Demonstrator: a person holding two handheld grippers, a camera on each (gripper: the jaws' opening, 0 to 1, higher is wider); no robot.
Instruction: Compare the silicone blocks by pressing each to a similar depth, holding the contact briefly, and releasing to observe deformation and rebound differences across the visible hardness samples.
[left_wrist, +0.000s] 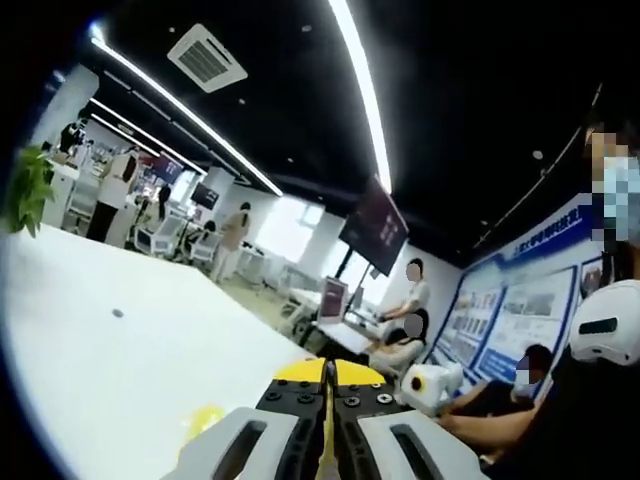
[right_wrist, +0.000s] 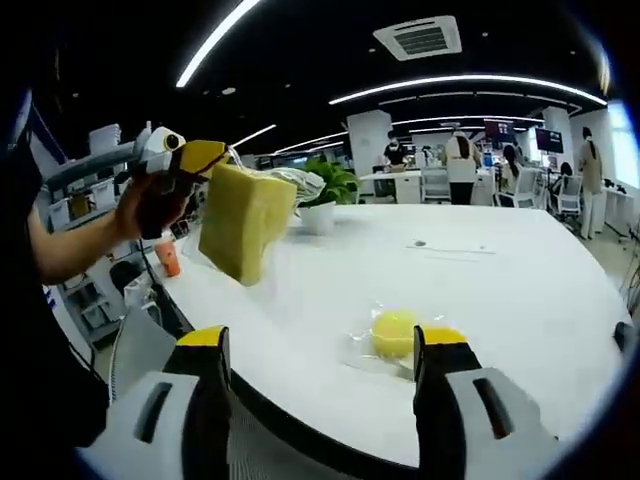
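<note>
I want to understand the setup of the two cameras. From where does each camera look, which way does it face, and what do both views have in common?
Left gripper view: rides on the left gripper, jaws nearly shut on a thin yellow edge; it faces across the white table into the office.
Right gripper view: rides on the right gripper, jaws open; it faces over the table toward a yellow block in clear wrap, and the person's hand lifts the other gripper with a large yellow block.
Shared: the white table and a potted plant.
</note>
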